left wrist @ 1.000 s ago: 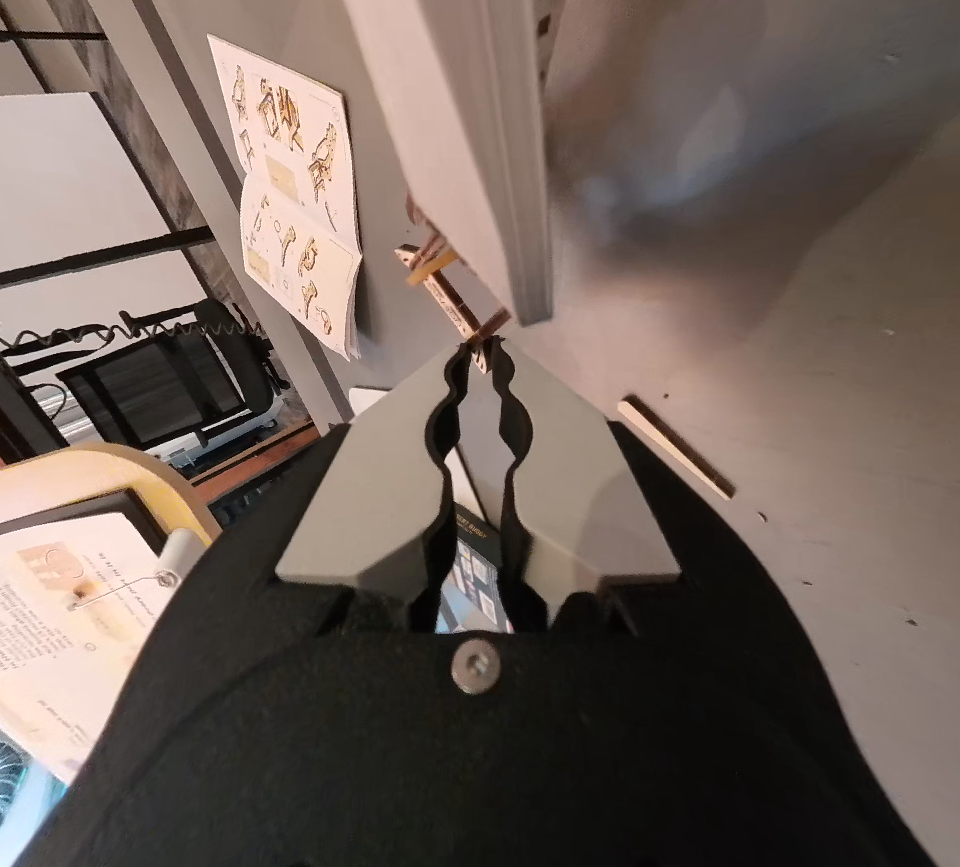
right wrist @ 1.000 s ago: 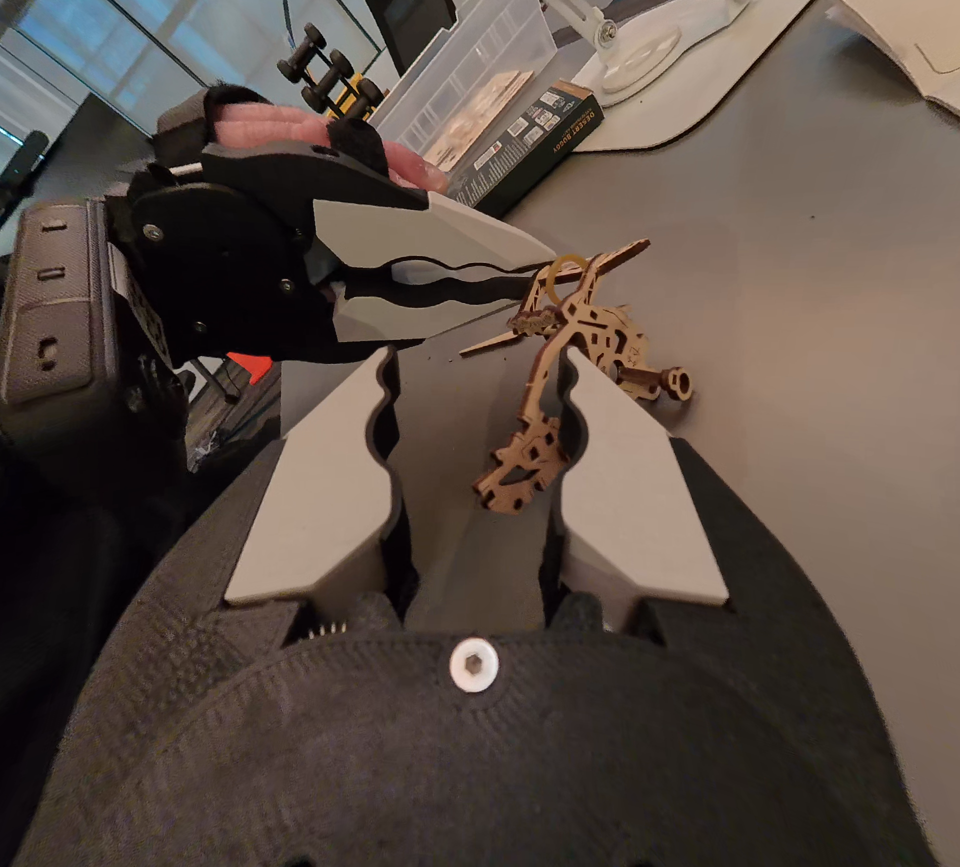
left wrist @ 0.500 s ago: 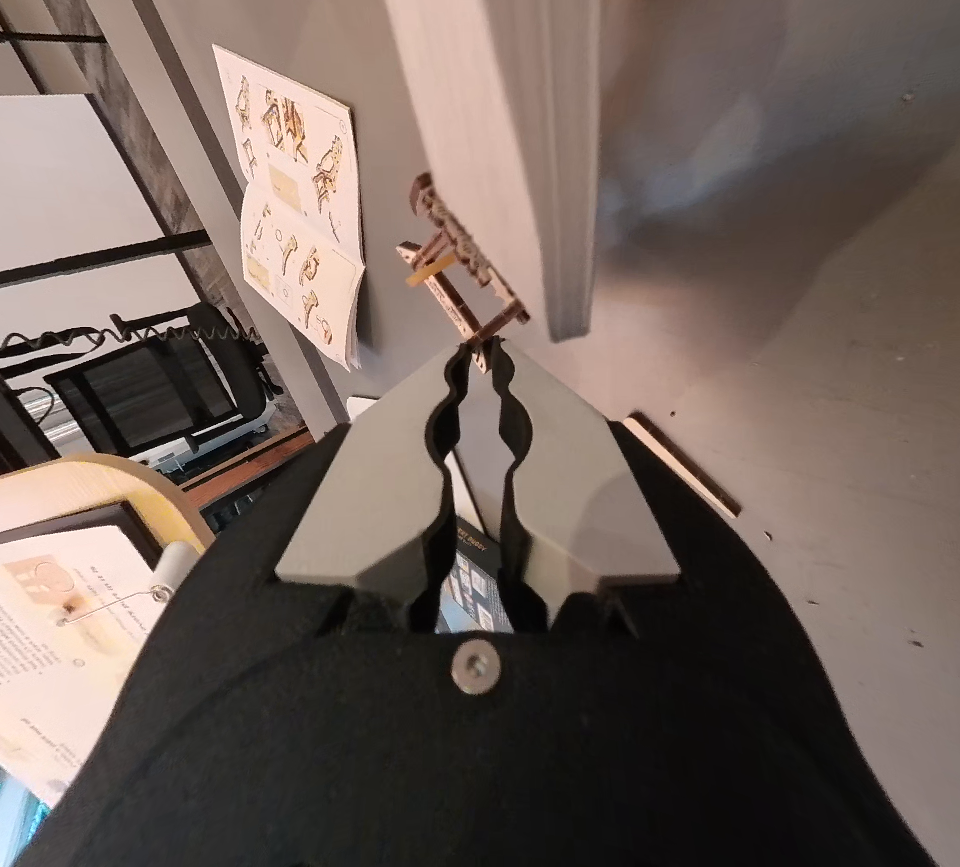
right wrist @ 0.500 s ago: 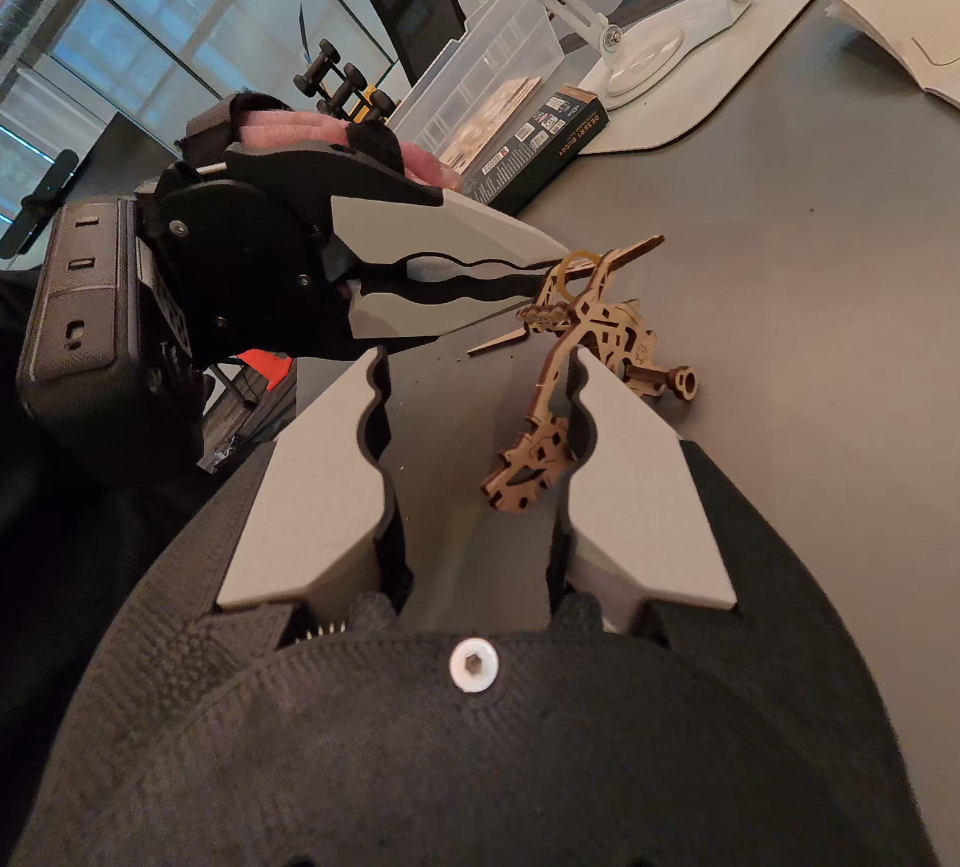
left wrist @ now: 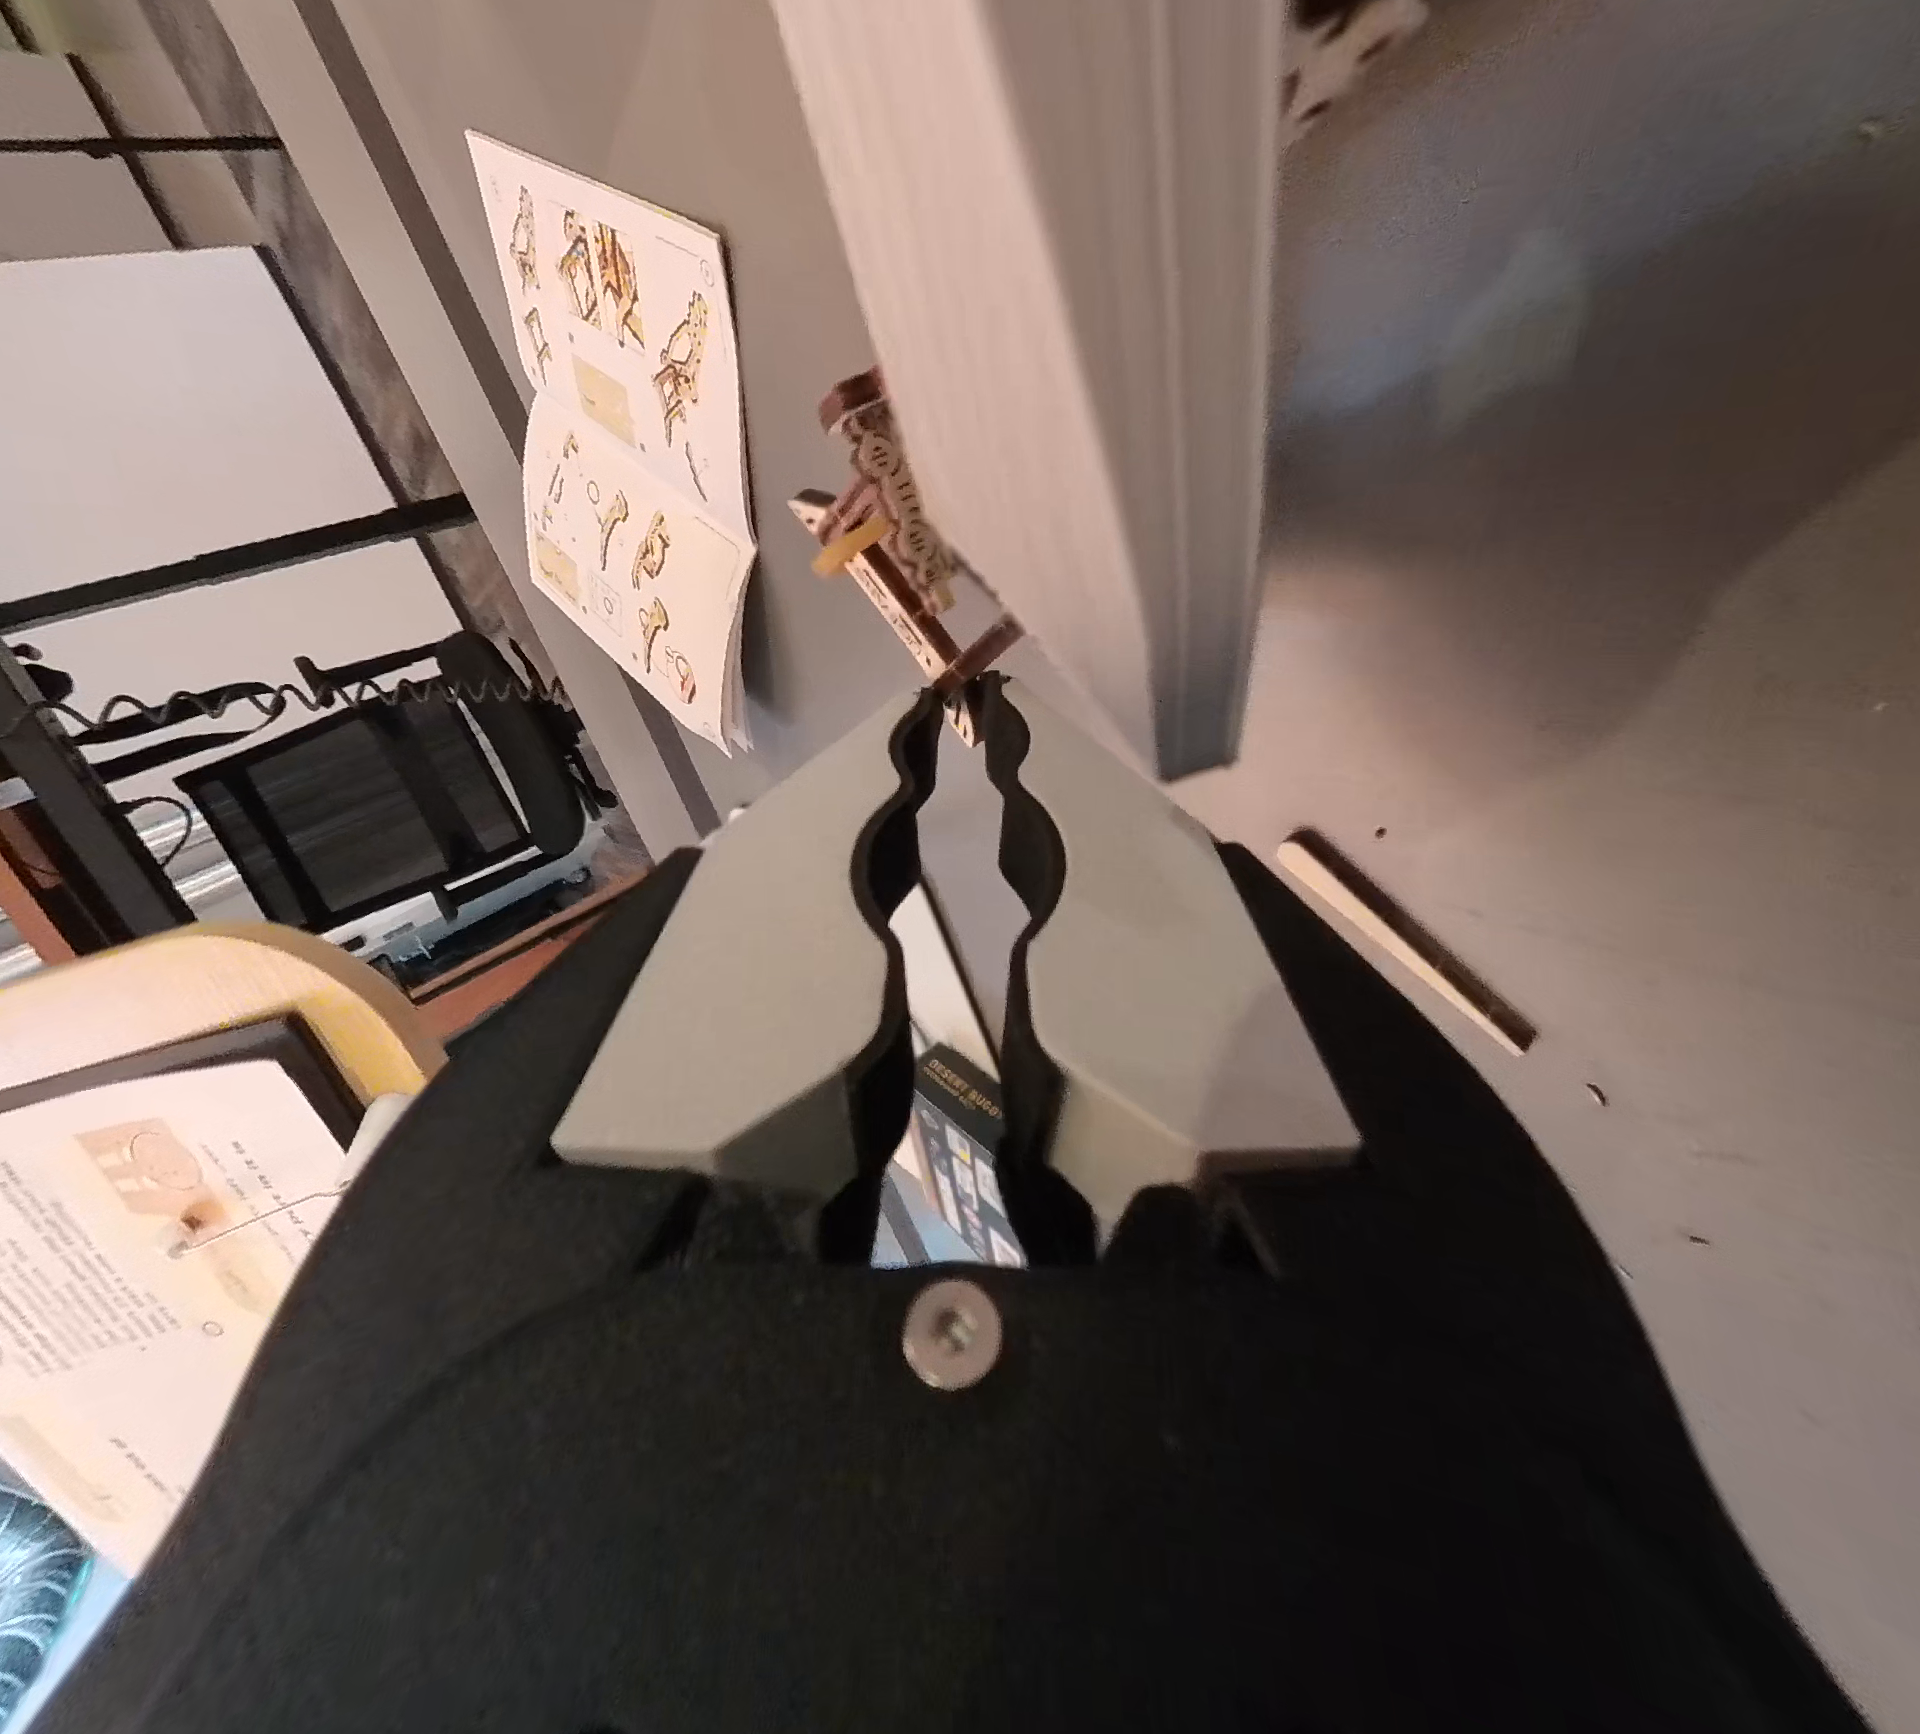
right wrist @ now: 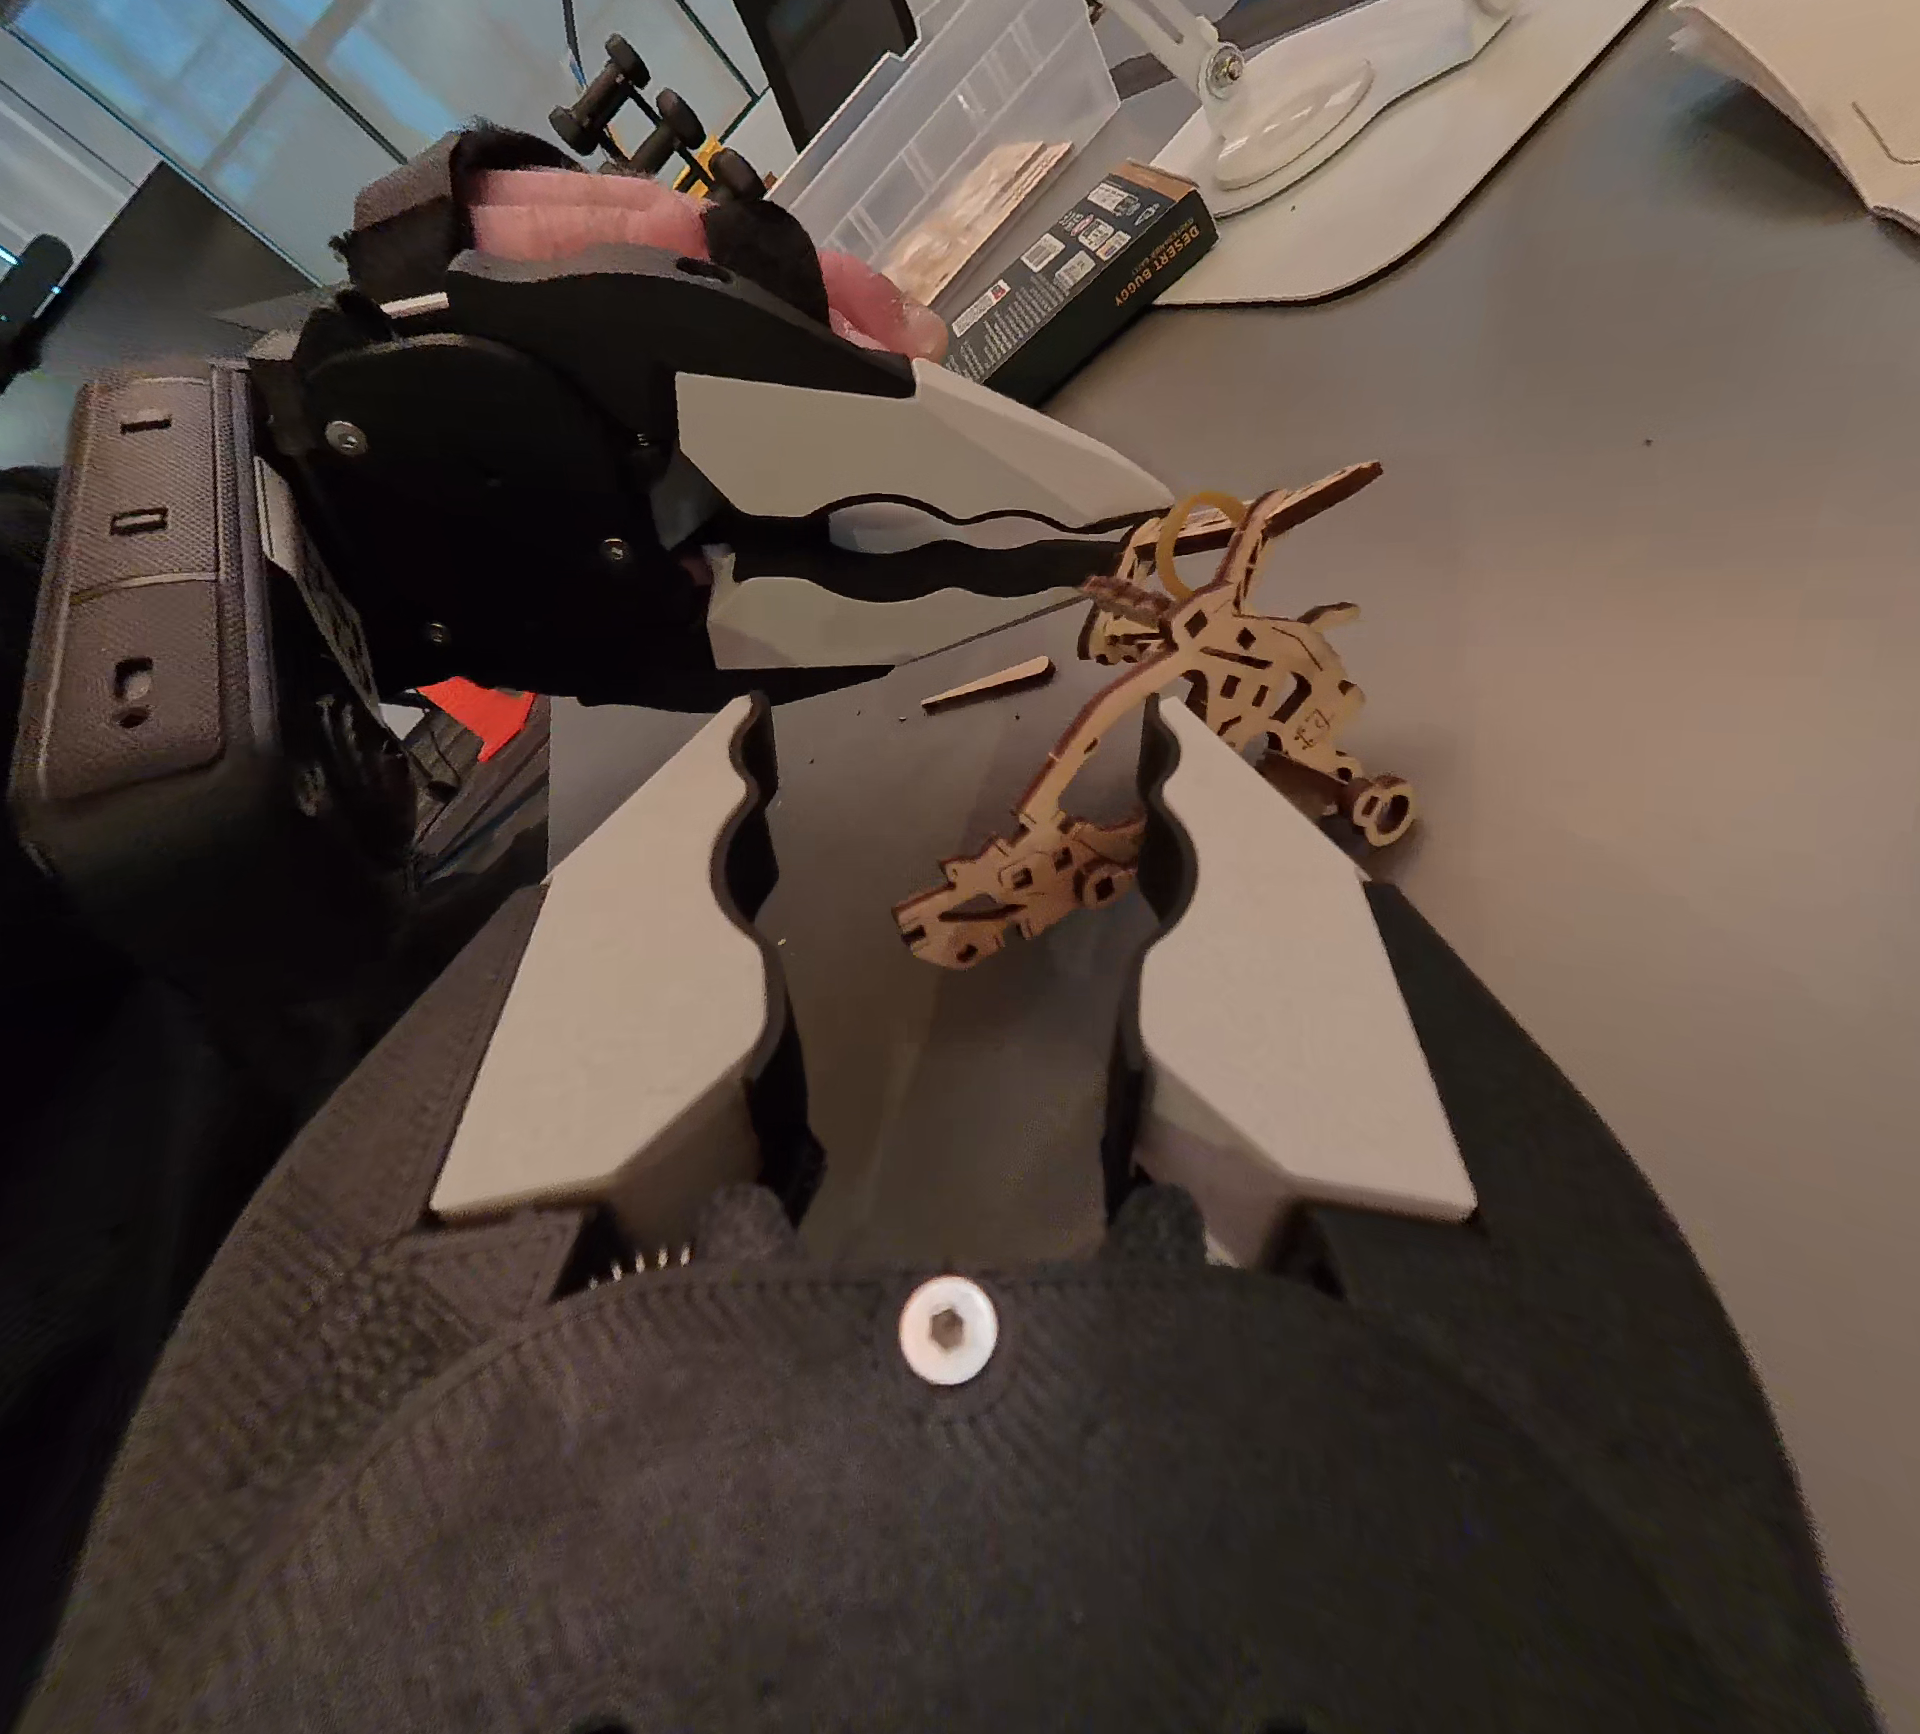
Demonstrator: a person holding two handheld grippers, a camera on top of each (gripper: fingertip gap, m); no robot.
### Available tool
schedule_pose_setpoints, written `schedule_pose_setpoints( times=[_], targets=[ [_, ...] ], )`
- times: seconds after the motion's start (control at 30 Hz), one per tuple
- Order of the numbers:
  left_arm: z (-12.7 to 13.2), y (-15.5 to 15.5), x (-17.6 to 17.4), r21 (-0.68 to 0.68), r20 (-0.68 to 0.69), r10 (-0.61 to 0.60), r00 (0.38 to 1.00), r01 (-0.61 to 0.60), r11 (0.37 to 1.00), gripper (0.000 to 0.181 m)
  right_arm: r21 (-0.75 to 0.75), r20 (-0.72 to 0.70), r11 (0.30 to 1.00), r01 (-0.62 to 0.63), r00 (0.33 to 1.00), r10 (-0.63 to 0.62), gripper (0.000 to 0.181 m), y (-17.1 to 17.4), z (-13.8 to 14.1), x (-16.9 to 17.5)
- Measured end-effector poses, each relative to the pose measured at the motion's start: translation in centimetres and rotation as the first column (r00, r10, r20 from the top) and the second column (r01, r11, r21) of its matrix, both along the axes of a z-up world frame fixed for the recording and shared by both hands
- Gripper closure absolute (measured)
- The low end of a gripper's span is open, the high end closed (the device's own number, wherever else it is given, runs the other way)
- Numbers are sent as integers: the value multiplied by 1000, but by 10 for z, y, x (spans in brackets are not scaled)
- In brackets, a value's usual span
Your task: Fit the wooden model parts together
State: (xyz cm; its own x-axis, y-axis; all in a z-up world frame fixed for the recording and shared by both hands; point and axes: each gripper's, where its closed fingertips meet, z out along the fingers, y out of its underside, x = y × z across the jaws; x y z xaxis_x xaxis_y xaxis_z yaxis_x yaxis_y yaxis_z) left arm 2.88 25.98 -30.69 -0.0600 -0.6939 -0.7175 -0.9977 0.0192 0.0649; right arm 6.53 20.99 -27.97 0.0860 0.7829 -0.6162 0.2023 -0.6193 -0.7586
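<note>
The wooden model (right wrist: 1226,676) is a flat laser-cut frame with a rubber band loop (right wrist: 1195,531) near its top, resting partly on the grey table (right wrist: 1610,541). My left gripper (left wrist: 961,708) is shut on the model's thin top end (left wrist: 894,531); it also shows in the right wrist view (right wrist: 1132,541). My right gripper (right wrist: 951,728) is open. The model's lower end (right wrist: 1018,884) lies between its fingers, against the right finger (right wrist: 1247,853). That finger fills the upper middle of the left wrist view as a blurred grey slab (left wrist: 1039,230).
A loose wooden stick (left wrist: 1403,941) and a small wooden sliver (right wrist: 987,682) lie on the table. Behind are a black box (right wrist: 1081,271), a clear plastic bin (right wrist: 977,126), a white stand (right wrist: 1351,22) and an open instruction booklet (left wrist: 623,437). Left tips to right tips: about 7 cm.
In the left wrist view the right gripper's finger has slid to the right, uncovering more of the model. The left gripper's hold has not changed. The right gripper stays open.
</note>
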Motion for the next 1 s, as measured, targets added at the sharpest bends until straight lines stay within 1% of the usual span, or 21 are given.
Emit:
schedule_pose_setpoints(
  times=[0.17,0.4,0.5,0.63,0.73,0.9,1.0],
  targets=[
    [2,3,4,36,16,-34,999,34,999,175,-9,-7,1000,16,1000,-16,111,0,1,3],
    [3,3,13,59,27,-66,997,64,996,176,-5,-4,998,64,998,-64,104,-1,1,11],
    [3,3,16,69,30,-79,996,76,995,175,20,18,995,95,995,-96,97,-2,-1,14],
    [1,2,14,88,46,-102,994,98,991,175,48,51,996,72,996,-74,86,-15,-4,6],
    [0,2,13,123,59,-135,989,127,984,176,80,71,994,68,995,-74,84,-21,-7,-2],
    [3,4,12,177,109,-174,979,153,972,176,91,86,993,80,993,-87,83,-21,-8,-5],
    [4,5,15,199,124,-199,972,172,965,176,96,98,989,111,988,-120,82,-21,-10,-4]
  ],
)
